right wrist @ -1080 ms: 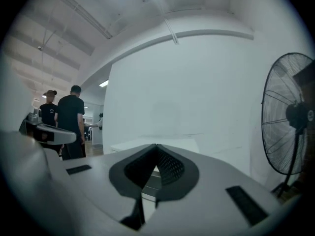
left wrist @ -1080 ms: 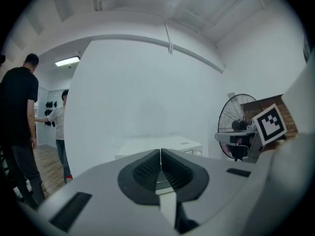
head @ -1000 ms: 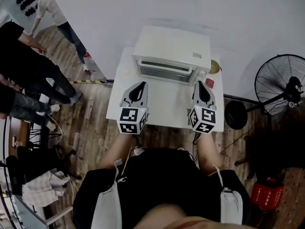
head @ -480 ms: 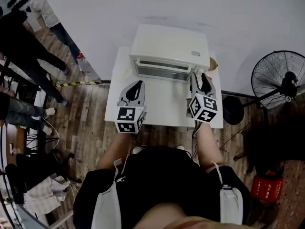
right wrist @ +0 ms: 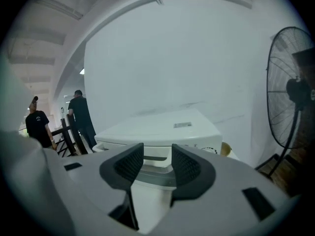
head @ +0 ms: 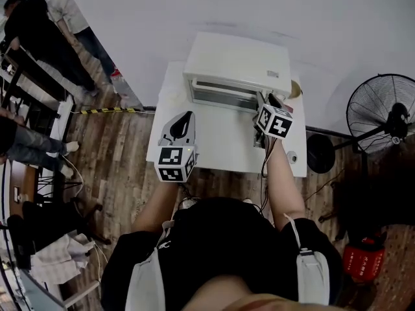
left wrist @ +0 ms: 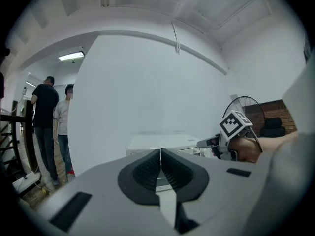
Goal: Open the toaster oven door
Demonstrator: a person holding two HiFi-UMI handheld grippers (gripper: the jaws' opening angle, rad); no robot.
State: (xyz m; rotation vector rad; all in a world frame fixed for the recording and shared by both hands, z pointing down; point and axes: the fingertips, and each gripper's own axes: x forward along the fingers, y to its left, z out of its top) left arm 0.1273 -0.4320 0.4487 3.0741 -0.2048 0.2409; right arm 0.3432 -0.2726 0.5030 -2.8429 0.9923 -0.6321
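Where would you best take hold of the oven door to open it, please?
By its handle, the horizontal bar across the top of the closed door. Come straight from the front, probably with the right gripper: its jaws, just opened and empty, face the oven.

The right gripper points at the right end of the toaster oven front. Its jaws have just been opening, and from above it cannot be told whether anything lies between them. The left gripper hovers over the white table, well off to the right gripper's left and farther back from the oven, its dark pads together. Out past the right gripper's right side a fan stands on the wooden floor. Far to the left gripper's left, people stand.
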